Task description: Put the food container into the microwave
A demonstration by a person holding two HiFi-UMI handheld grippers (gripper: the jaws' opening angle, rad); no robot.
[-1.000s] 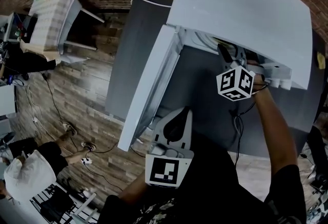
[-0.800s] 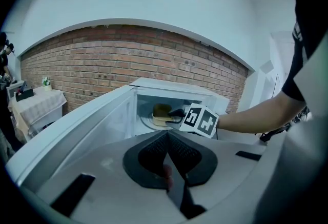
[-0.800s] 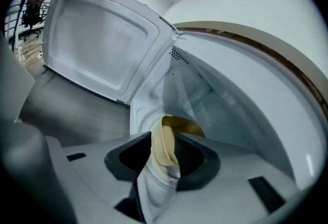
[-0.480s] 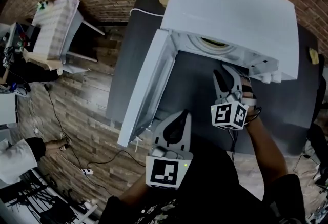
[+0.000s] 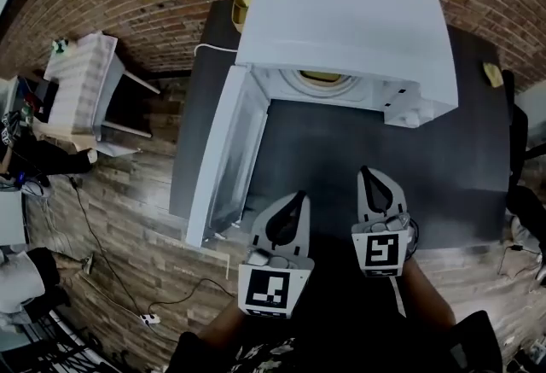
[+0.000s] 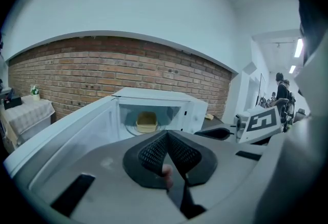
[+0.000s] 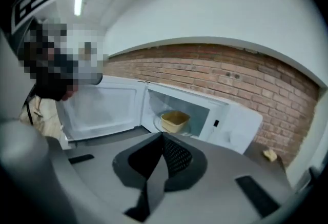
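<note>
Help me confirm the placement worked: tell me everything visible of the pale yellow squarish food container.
The pale yellow food container is a squarish open tub with rounded corners and a flared rim, plastic by its look. It stands upright on the round turntable inside the white microwave, whose door is open. Only the turntable touches it; the left gripper and right gripper are clear of it, jaws together.
</note>
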